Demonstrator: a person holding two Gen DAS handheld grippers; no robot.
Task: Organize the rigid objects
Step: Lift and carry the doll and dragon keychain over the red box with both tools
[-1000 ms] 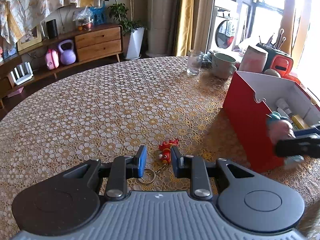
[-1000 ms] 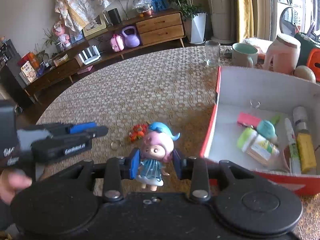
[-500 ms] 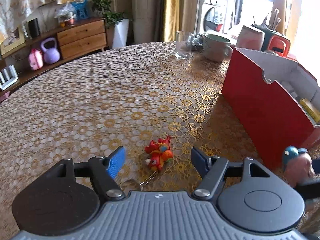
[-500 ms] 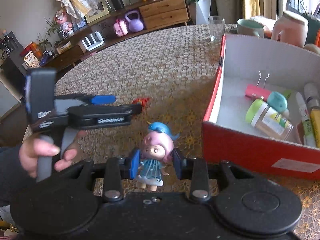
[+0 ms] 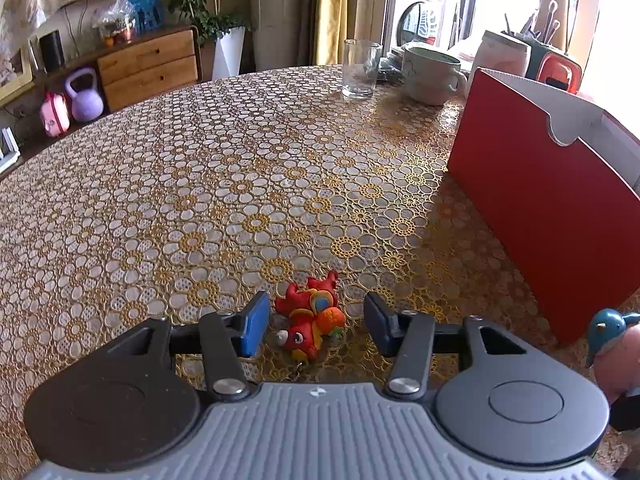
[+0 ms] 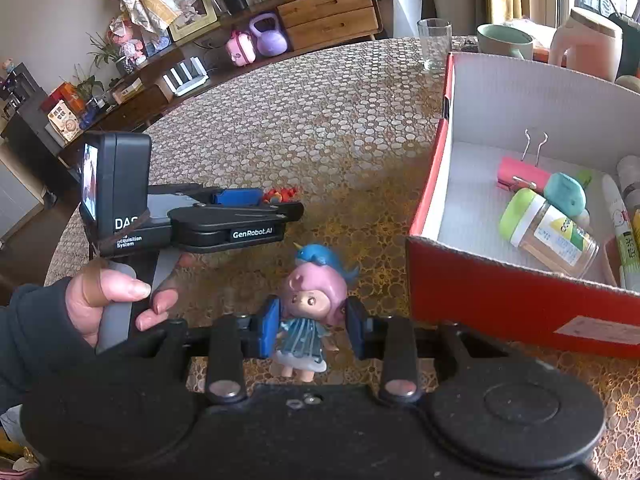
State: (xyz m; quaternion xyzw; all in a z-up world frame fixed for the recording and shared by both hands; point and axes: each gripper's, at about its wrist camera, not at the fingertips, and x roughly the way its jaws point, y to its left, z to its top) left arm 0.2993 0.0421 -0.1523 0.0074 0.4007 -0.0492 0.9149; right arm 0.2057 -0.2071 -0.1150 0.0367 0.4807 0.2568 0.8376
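A red and orange toy keychain lies on the patterned tablecloth, and it also shows in the right wrist view. My left gripper is open with a finger on each side of the keychain, low over the cloth. My right gripper is shut on a pink-haired doll in a blue dress. The doll's head shows at the right edge of the left wrist view. A red box with white inside stands to the right, holding a pink clip, a jar and tubes.
A drinking glass, a large mug and a pink jug stand at the table's far side behind the red box. The person's hand holds the left gripper's handle at the left. A sideboard stands beyond the table.
My left gripper opened wide, then narrowed around the keychain and moved forward over it. My right gripper drew back from the box with the doll still in it.
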